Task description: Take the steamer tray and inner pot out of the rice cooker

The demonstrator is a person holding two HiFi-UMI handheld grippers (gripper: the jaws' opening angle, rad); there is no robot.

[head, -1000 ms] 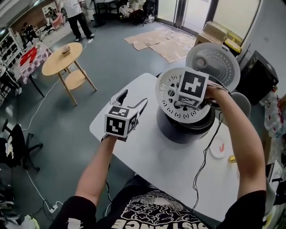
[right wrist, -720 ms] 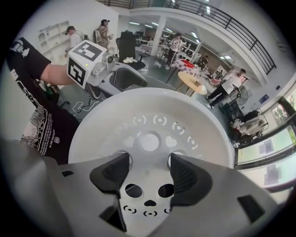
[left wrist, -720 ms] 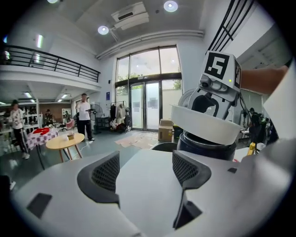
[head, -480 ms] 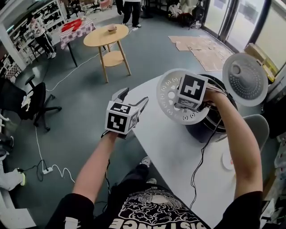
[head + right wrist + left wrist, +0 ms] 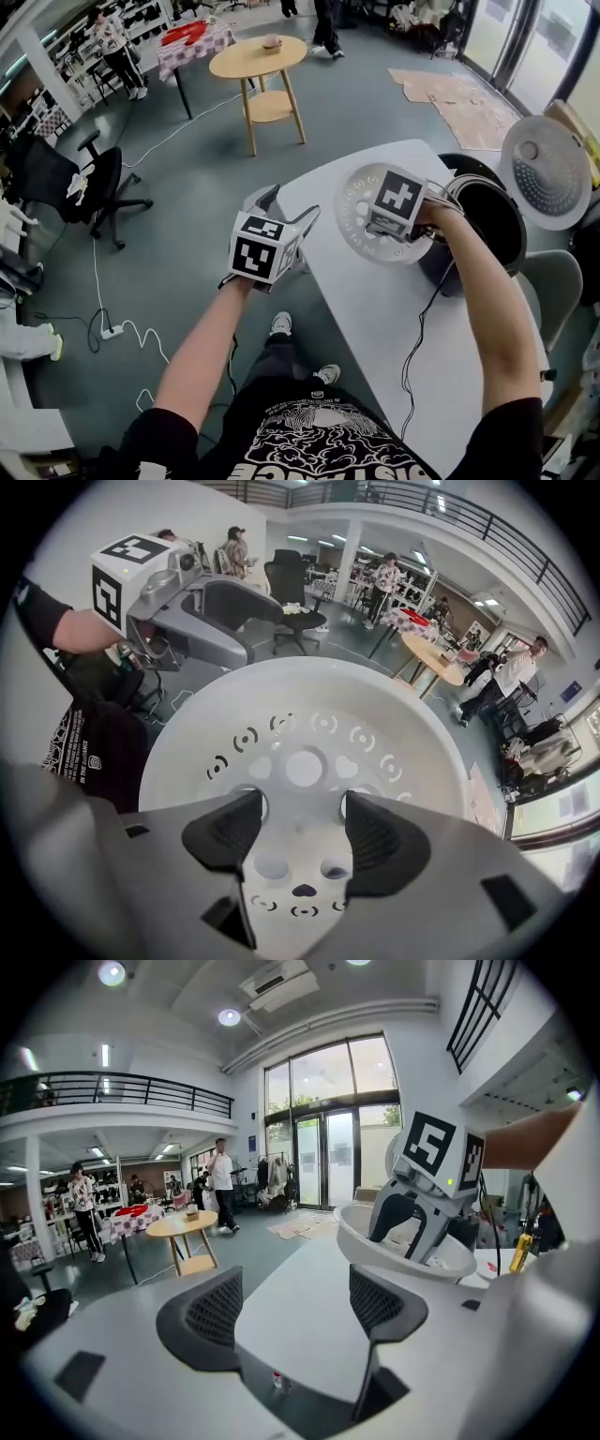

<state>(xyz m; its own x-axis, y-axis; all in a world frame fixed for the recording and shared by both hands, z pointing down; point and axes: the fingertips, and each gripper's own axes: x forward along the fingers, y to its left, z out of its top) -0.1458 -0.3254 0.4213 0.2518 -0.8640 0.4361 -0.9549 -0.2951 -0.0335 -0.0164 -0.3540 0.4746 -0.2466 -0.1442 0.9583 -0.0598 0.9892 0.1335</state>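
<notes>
The white perforated steamer tray (image 5: 356,220) hangs tilted over the white table (image 5: 375,319), left of the black rice cooker (image 5: 441,267). My right gripper (image 5: 389,230) points steeply down into the tray and is shut on it; in the right gripper view its pads (image 5: 225,832) sit over the tray (image 5: 309,714). The cooker's lid (image 5: 548,173) stands open, and the dark inner pot (image 5: 487,220) is still inside. My left gripper (image 5: 286,208) hovers open and empty at the table's left edge, facing the tray (image 5: 375,1246). Nothing lies between its fingers (image 5: 211,1312).
A black cable (image 5: 422,328) runs across the table from the cooker. A grey chair (image 5: 553,281) stands at the right. On the floor beyond are a round wooden table (image 5: 260,58), a black office chair (image 5: 94,178) and flattened cardboard (image 5: 459,98). People walk in the background.
The right gripper has carried the steamer tray off the rice cooker, leftward and lower over the table. The left gripper has shifted with it. The head view has swung left.
</notes>
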